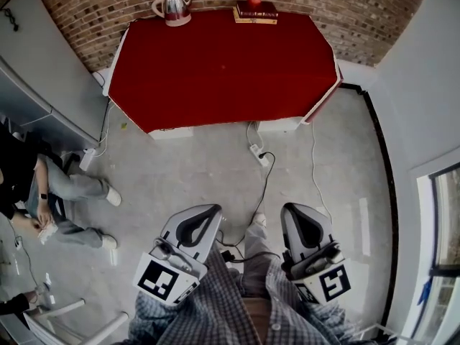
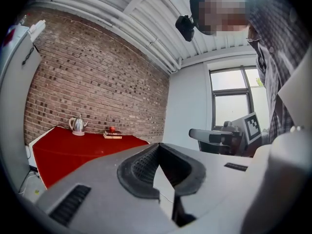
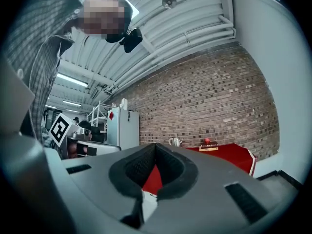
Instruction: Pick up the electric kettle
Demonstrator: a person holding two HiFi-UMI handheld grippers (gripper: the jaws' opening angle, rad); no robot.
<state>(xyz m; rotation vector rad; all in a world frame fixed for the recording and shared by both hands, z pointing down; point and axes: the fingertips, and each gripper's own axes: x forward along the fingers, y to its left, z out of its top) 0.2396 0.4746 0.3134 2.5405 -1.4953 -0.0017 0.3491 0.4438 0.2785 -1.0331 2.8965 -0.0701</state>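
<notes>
A shiny steel electric kettle (image 1: 172, 7) stands on its base at the far left corner of a red table (image 1: 215, 77), against the brick wall. It shows small in the left gripper view as the kettle (image 2: 77, 125) and in the right gripper view as the kettle (image 3: 175, 141). My left gripper (image 1: 203, 211) and right gripper (image 1: 293, 210) are both shut and empty, held close to my body over the floor, far short of the table. In their own views the left gripper (image 2: 158, 145) and right gripper (image 3: 156, 145) have tips touching.
A stack of books with a red apple (image 1: 255, 9) lies at the table's back edge. A power strip and cables (image 1: 259, 157) lie on the floor before the table. A person sits on the floor at left (image 1: 65, 192). A grey cabinet (image 1: 43, 70) stands left.
</notes>
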